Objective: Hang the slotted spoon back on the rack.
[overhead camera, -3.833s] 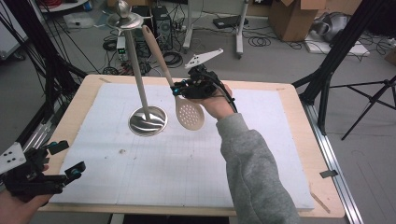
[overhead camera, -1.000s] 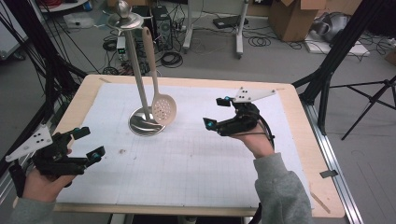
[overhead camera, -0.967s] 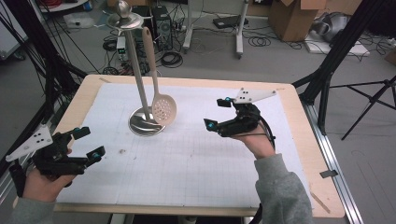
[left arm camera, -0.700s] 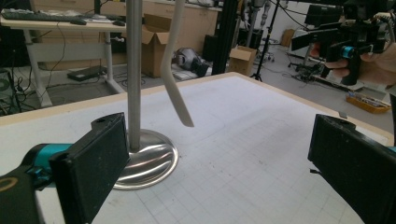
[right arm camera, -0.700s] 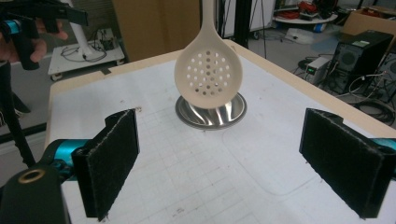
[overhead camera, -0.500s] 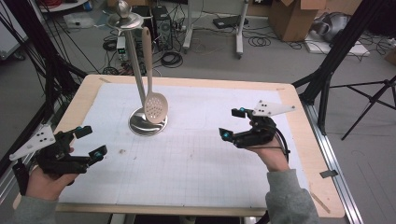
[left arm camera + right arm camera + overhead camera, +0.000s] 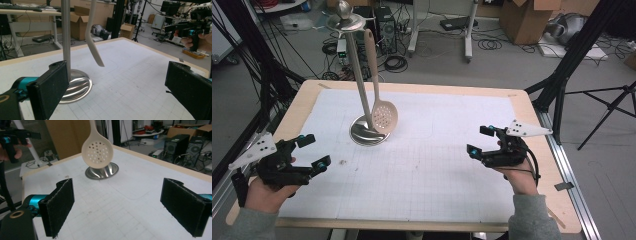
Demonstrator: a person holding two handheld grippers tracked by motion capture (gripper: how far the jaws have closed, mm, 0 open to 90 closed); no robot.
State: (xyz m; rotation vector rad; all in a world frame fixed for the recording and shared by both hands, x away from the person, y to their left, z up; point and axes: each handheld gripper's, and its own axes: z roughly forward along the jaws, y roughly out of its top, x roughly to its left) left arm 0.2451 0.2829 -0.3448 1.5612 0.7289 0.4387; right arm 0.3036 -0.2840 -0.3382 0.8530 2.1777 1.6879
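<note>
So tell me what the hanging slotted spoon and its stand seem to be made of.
Slotted spoon: probably matte plastic or silicone, given its even cream colour with no glare. Stand: looks like polished metal, likely steel, since its round base mirrors the room.

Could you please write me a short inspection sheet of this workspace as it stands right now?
Surface: wooden table covered by a white gridded mat.
Job's things: beige slotted spoon hangs from a metal stand, its bowl just above the round base.
Clutter: small crumbs on the mat near the left tool.
Grippers: left tool open, empty; right tool open, empty; both apart from the spoon.
Cables: one trails from the right tool; more coiled on the floor.
Surroundings: cardboard boxes, tripod legs.
</note>
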